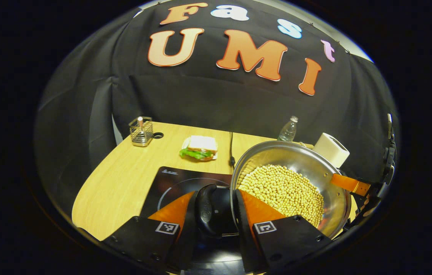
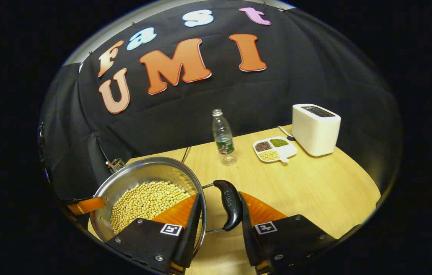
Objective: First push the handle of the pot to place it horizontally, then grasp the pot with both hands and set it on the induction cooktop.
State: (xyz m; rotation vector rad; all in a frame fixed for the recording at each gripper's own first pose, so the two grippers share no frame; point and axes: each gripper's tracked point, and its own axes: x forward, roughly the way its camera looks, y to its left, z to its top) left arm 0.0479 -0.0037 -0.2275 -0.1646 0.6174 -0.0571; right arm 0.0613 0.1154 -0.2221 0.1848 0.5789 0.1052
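Your left gripper (image 1: 214, 214) holds the pot's (image 1: 307, 160) black side handle (image 1: 205, 208) between its fingers; one finger lies outside the handle, the other inside the rim over the soybeans (image 1: 282, 191); the steel pot is tilted, and whether it rests on the table you cannot tell. Your right gripper (image 2: 221, 214) brackets the opposite handle (image 2: 229, 204) the same way, one finger inside the rim, both close against the loop. The induction cooktop (image 1: 177, 183) lies just left of the pot, partly behind the left fingers; its cord (image 1: 231, 149) runs back toward the wall. Behind it: a sandwich (image 1: 200, 148) and a wire caddy (image 1: 141, 131). Right of the pot: a water bottle (image 2: 222, 136), a divided dish of beans (image 2: 275, 149), a white toaster (image 2: 315, 129), all well apart on the wooden table (image 2: 315, 191).
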